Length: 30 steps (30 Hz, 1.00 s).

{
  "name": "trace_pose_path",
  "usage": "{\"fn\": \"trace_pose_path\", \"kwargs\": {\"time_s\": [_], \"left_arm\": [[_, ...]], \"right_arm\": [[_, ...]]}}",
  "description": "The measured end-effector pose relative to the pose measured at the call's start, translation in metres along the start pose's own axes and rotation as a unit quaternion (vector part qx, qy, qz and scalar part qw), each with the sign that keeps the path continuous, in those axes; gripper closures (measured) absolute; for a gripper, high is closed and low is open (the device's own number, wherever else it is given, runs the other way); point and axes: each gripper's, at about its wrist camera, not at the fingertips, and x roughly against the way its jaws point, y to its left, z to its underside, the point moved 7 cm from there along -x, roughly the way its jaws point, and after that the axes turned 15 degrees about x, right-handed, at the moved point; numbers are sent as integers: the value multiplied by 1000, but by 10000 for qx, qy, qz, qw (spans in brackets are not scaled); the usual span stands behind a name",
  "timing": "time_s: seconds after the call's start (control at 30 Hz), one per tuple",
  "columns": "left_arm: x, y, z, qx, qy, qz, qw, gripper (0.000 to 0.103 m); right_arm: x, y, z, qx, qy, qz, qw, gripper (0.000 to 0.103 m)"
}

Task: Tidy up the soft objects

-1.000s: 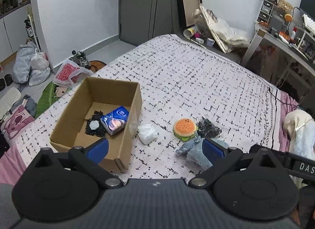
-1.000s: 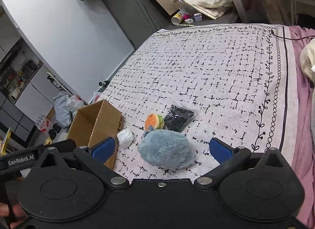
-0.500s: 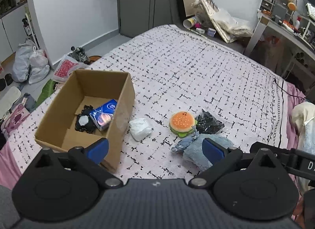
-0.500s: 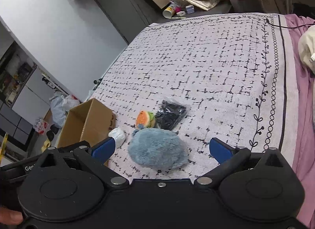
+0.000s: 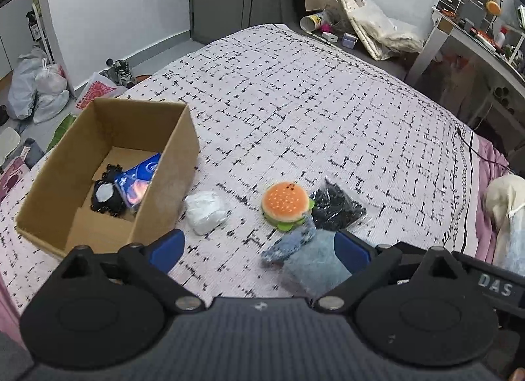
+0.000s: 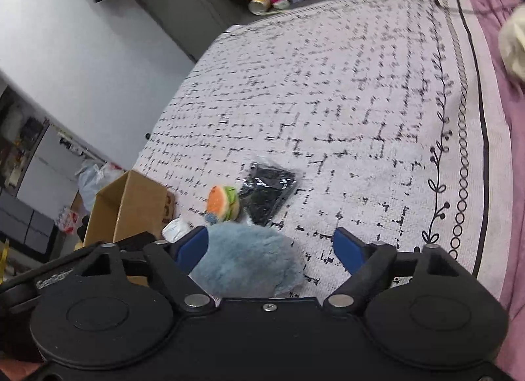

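The right claw (image 6: 271, 251) points steeply down at the bed (image 6: 361, 112), its blue pads spread but narrower than a moment ago: its jaws have just been closing. The grey-blue fluffy plush (image 6: 246, 263) lies between them on the patterned cover, right against the left pad, while a clear gap separates it from the right pad, so nothing is gripped yet. Just beyond the plush, ahead of the claw, sit the burger plush (image 6: 222, 203) and a black packet (image 6: 267, 194), touching one another. A white bundle (image 6: 175, 229) rests ahead and to the left, beside the cardboard box (image 6: 131, 204).

The left claw (image 5: 259, 251) hangs released above the cover, with bare bedspread between its pads and the grey-blue fluffy plush (image 5: 311, 263) just inside its right pad, not pressed. Ahead of it lie the burger plush (image 5: 285, 205) and the black packet (image 5: 336, 209), to the right of centre. The white bundle (image 5: 205, 212) sits ahead to the left, just beside the cardboard box (image 5: 167, 164), which stands open on the bed (image 5: 295, 102) at the claw's far left. Inside the box lie a blue packet (image 5: 137, 181) and a black lacy item (image 5: 105, 197).
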Motion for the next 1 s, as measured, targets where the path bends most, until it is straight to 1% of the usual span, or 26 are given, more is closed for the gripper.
{"fn": "trace_pose_path", "kwargs": {"time_s": [0.1,0.2,0.33,0.37,0.43,0.5,0.67,0.77,0.9,1.0], "left_arm": [[-5,-4,-2,32,17,58,10000,10],[-11,-5,-4,149,80,121,9998,18],[-19,-3,-5,532,334,279,9976,35],[-20,-3,-4,576,380,305,9971,39],[-22,-4,-3,612,426,349,9966,42],[-23,-4,-3,637,441,377,9963,44],[-24,-3,0,745,547,453,9947,47],[-24,-1,4,855,648,510,9929,48],[-26,5,17,1222,966,633,9858,50],[-30,9,28,1431,1179,659,9805,56]], "right_arm": [[-11,-9,1,-276,79,-30,9996,36],[-20,-18,4,-577,133,-32,9982,40],[-30,-28,8,-1018,212,-153,9945,52],[-31,-30,9,-1110,236,-176,9934,54],[-35,-33,11,-1288,274,-269,9909,61],[-36,-33,13,-1394,311,-383,9890,62],[-38,-20,16,-1231,451,-574,9897,62],[-38,-16,22,-1302,483,-683,9879,64],[-33,-10,29,-1303,512,-744,9874,65],[-29,-7,32,-1318,529,-735,9871,65]]}}
